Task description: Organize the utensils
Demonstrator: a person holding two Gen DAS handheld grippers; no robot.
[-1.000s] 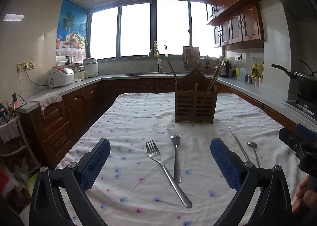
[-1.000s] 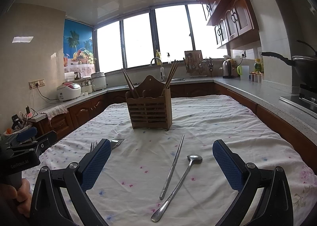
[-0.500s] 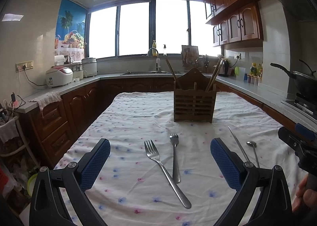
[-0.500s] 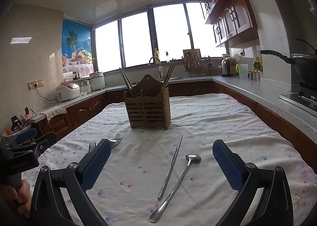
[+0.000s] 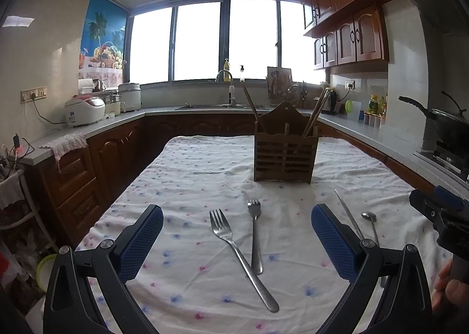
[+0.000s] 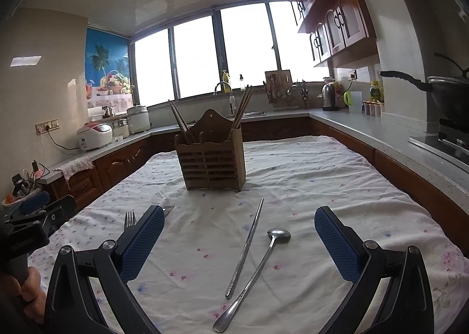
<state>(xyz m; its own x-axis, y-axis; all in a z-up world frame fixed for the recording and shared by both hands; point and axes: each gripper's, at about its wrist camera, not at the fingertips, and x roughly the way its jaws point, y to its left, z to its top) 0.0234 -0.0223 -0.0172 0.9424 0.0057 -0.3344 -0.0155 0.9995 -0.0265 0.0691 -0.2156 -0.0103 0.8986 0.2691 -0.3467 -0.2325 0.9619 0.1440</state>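
A wooden utensil holder (image 5: pixel 283 152) with chopsticks stands mid-table; it also shows in the right wrist view (image 6: pixel 211 158). Two steel forks lie side by side: a larger one (image 5: pixel 240 257) and a smaller one (image 5: pixel 255 234), between the fingers of my open, empty left gripper (image 5: pixel 237 238). In the right wrist view a metal chopstick (image 6: pixel 245 249) and a long-handled spoon (image 6: pixel 258 266) lie between the fingers of my open, empty right gripper (image 6: pixel 239 240). Both grippers hover above the cloth, touching nothing.
The table carries a white flowered cloth (image 5: pixel 187 175). Wooden cabinets and grey counters ring the room, with rice cookers (image 5: pixel 85 109) left, a sink under the window and a wok (image 6: pixel 448 93) on the stove right. The other gripper shows at each view's edge.
Both views have shifted very slightly; the utensils and holder lie where they were. Both grippers stay open and empty.
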